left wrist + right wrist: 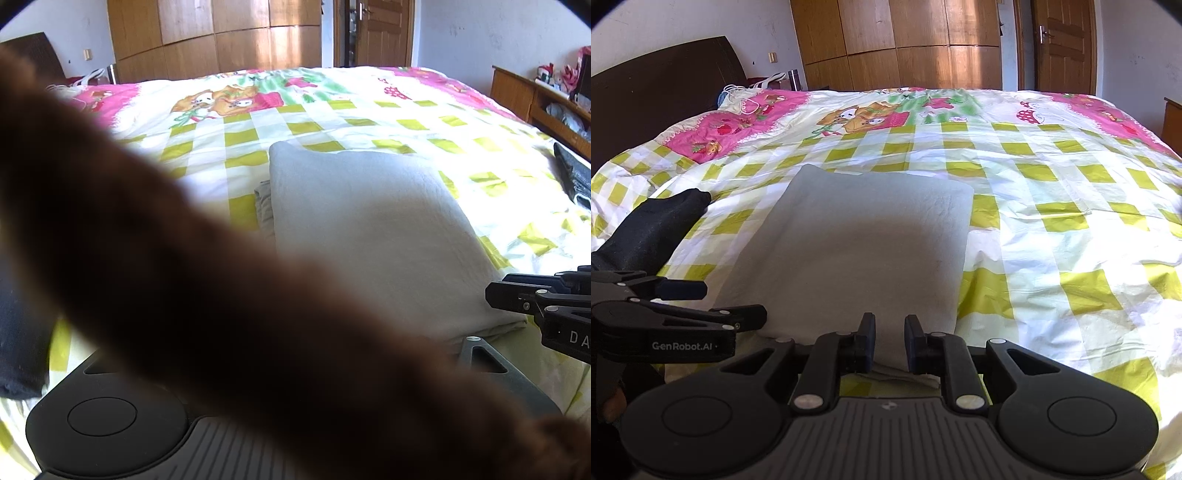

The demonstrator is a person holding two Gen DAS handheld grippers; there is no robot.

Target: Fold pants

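The grey pants lie folded into a flat rectangle in the middle of the bed, and they also show in the left wrist view. My right gripper hovers at their near edge. Its jaws stand narrowly apart, and the cloth lies flat beneath them, not pinched. My left gripper comes in from the left beside the pants' near left corner, jaws apart with nothing between them. A blurred brown thing close to the left wrist lens hides that gripper's own fingers. The right gripper shows at that view's right edge.
A checked yellow and pink bed cover spreads all around the pants. A dark garment lies at their left. Another dark item lies at the bed's right edge. A dark headboard, a wooden wardrobe and a door stand behind.
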